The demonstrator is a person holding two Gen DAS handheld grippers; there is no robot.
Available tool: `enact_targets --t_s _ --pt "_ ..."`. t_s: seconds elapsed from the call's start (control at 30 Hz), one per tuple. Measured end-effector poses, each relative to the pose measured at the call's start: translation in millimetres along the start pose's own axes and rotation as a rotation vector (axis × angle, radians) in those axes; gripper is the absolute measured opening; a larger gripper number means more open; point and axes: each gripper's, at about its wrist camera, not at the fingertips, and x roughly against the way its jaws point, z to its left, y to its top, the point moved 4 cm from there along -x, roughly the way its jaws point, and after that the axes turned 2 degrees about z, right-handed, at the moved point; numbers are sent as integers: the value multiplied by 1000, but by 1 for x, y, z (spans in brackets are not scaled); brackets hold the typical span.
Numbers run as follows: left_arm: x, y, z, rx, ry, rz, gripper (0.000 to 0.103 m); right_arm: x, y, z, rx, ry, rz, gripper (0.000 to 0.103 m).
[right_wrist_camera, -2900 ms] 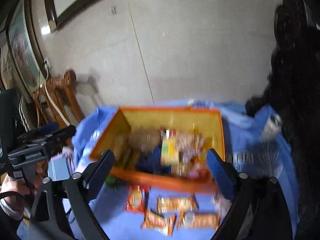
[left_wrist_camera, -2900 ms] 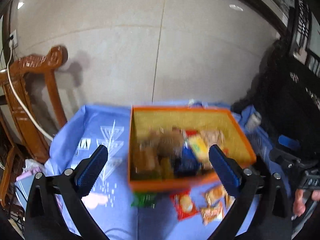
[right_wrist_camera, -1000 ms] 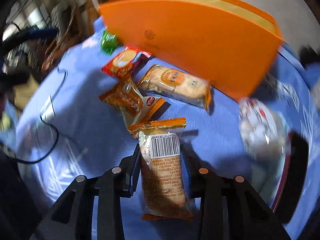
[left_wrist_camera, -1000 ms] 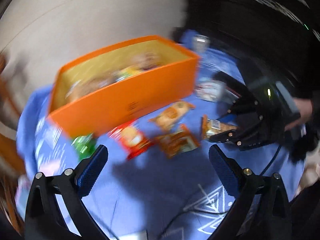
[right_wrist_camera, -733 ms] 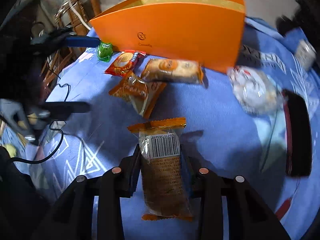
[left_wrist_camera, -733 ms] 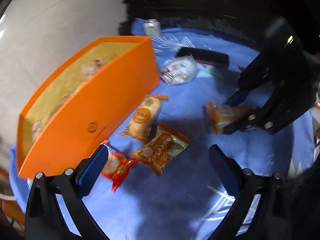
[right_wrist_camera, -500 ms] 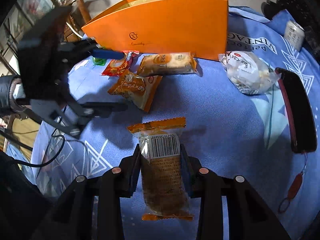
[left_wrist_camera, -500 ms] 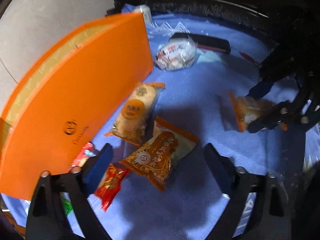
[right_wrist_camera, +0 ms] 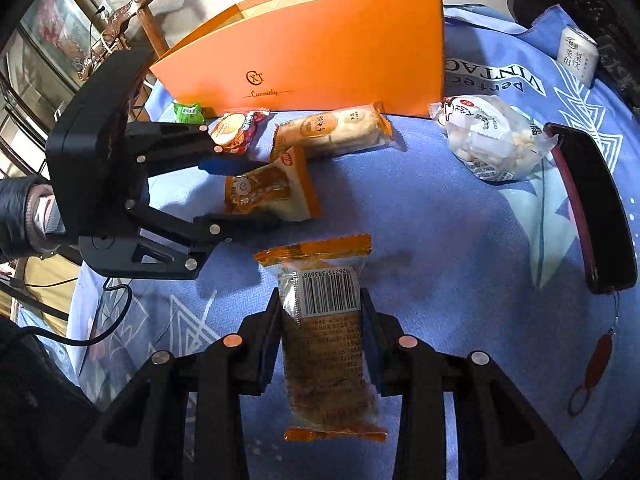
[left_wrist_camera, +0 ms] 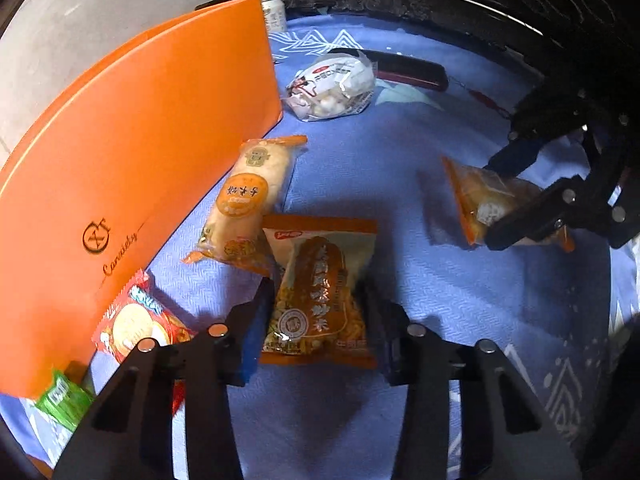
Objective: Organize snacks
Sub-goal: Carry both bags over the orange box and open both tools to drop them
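My left gripper is shut on an orange snack packet that lies on the blue cloth; the gripper also shows in the right wrist view, closed on the packet. My right gripper is shut on a barcode snack pack and holds it just above the cloth; it also shows in the left wrist view. The orange box stands at the left and also shows at the back of the right wrist view.
On the blue cloth lie a rice cracker pack, a red cracker packet, a green candy and a white candy bag. A dark case, a can and a wooden chair are around.
My left gripper dropped down onto the orange snack packet and closed on it. My right gripper stays shut on the barcode pack and has drawn back from the box.
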Motion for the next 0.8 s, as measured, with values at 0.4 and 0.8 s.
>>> enact_targets --t_s 0.4,0.8 --pt "52 -10 10 231 6 -84 37 19 5 11 23 -3 -47 36" --pt "33 -31 -1 238 38 19 65 28 5 31 43 2 -57 36"
